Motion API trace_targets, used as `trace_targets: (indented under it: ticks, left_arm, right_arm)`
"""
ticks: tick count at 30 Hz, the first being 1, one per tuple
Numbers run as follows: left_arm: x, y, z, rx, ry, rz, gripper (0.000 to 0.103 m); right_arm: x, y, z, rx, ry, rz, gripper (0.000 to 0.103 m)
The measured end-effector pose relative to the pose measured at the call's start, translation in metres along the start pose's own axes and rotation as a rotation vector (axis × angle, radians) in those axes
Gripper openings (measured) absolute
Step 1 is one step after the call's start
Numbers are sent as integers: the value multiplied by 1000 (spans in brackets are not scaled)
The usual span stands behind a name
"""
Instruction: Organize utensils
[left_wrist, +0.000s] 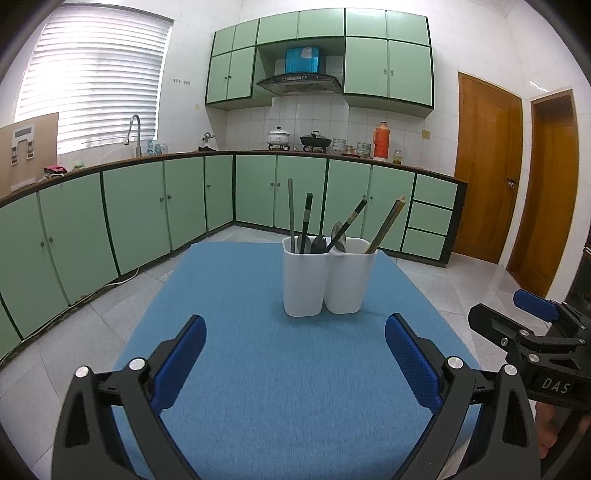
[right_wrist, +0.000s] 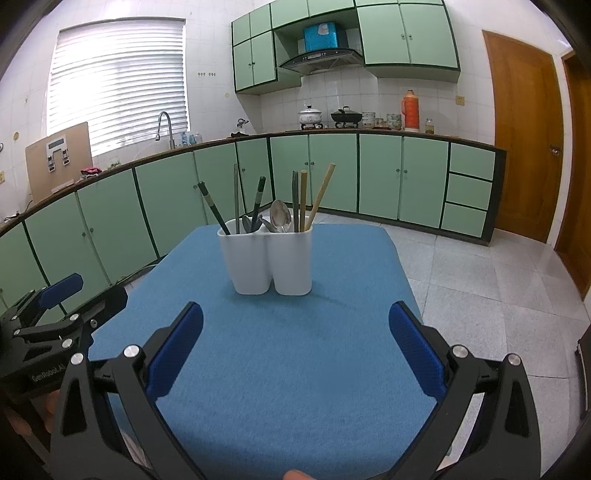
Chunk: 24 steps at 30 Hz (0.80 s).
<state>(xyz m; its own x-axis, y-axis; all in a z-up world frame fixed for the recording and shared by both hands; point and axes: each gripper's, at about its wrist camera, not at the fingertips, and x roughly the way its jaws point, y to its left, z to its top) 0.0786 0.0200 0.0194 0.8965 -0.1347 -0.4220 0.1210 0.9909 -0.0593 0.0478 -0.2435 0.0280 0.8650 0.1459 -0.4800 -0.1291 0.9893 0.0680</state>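
A white two-compartment utensil holder (left_wrist: 325, 277) (right_wrist: 271, 262) stands upright on the blue table mat (left_wrist: 258, 369) (right_wrist: 295, 369). Several chopsticks (left_wrist: 388, 223) (right_wrist: 321, 192) and spoons (left_wrist: 338, 230) (right_wrist: 280, 214) stand in both compartments, mixed together. My left gripper (left_wrist: 295, 343) is open and empty, held back from the holder, near the mat's front. My right gripper (right_wrist: 295, 332) is open and empty, also short of the holder. The right gripper shows at the right edge of the left wrist view (left_wrist: 532, 325); the left gripper shows at the left edge of the right wrist view (right_wrist: 55, 314).
Green kitchen cabinets (left_wrist: 147, 206) (right_wrist: 332, 170) run along the far wall with a worktop holding pots (left_wrist: 279, 136) and a red thermos (left_wrist: 382, 140). Tiled floor (left_wrist: 461, 280) surrounds the table. Wooden doors (left_wrist: 487, 166) stand at the right.
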Motion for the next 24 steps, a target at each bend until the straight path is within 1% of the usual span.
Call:
trace_targets:
  ticks: [24]
  left_arm:
    - [-1, 1, -1, -4, -2, 2, 95]
  right_arm:
    - [1, 4, 1, -1, -4, 2, 98]
